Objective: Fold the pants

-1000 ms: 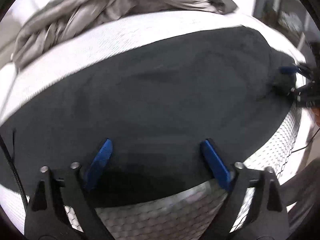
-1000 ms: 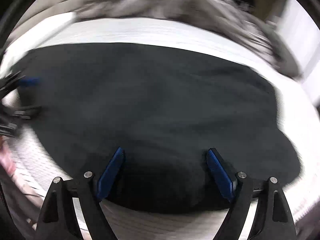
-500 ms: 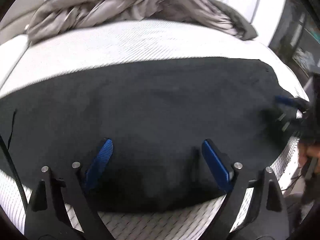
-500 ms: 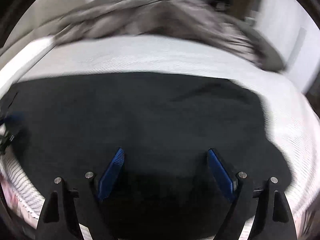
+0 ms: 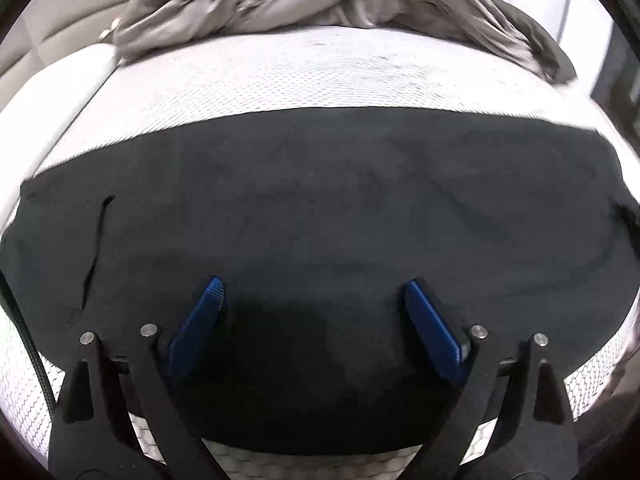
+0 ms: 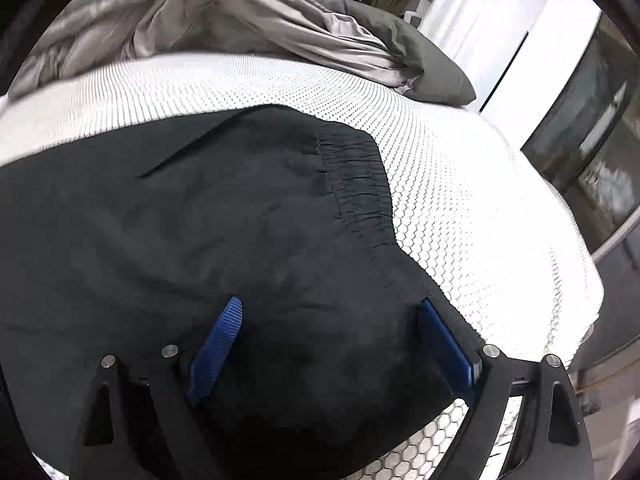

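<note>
Left wrist view — left gripper (image 5: 312,300) wide, empty over pants (image 5: 320,200); right gripper (image 6: 330,312) opening — empty.

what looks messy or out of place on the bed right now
The grey blanket is heaped in a crumpled pile at the far side of the mattress. The black pants lie mostly flat, with only a long crease near the far edge. Nothing looks spilled or damaged.

Left hand-held gripper (image 5: 312,292) gapes wide — right hand-held gripper (image 6: 332,312) spreading its jaws, both tilted downward.
</note>
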`<state>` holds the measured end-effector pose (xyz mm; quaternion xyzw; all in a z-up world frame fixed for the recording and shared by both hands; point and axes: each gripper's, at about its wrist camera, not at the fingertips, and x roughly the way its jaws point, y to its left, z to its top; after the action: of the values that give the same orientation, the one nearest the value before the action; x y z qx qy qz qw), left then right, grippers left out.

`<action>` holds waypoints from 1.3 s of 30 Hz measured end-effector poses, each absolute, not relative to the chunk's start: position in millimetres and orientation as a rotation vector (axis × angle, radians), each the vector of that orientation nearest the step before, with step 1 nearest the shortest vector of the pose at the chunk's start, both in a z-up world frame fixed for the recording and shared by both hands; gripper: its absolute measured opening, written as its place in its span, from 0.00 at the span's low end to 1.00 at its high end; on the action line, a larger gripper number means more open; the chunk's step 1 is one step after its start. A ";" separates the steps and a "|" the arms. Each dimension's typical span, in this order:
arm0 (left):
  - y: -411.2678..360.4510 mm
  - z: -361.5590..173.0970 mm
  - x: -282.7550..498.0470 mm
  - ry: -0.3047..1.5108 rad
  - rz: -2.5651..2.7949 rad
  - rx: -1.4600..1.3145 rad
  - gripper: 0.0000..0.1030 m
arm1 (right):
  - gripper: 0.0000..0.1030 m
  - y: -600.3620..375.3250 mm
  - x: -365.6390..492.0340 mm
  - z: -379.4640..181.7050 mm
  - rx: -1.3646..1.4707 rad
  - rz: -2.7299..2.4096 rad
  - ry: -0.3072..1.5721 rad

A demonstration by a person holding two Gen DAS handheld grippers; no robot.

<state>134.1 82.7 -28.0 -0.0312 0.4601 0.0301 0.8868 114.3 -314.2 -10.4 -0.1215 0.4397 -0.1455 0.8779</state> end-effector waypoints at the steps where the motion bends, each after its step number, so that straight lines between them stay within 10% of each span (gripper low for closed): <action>1: 84.9 -24.5 135.1 0.948 0.071 -0.079 0.87 | 0.87 -308.3 112.6 -7.9 -0.278 -0.302 0.904; 15: -40.1 -35.2 198.2 1.019 -0.209 0.029 0.87 | 0.86 -103.8 140.6 -31.8 -0.455 0.253 0.956; 28: 70.5 -22.1 197.8 1.022 0.030 -0.082 0.88 | 0.87 -304.2 146.0 -19.4 -0.244 -0.358 0.965; 39: 31.3 -7.5 218.6 0.941 -0.015 -0.095 0.88 | 0.85 -143.8 147.0 -6.9 -0.255 0.099 0.898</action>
<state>218.6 31.3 -7.5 -0.0457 0.4533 -0.0070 0.8901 147.0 -143.8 -6.9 -0.1227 0.4326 0.0476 0.8919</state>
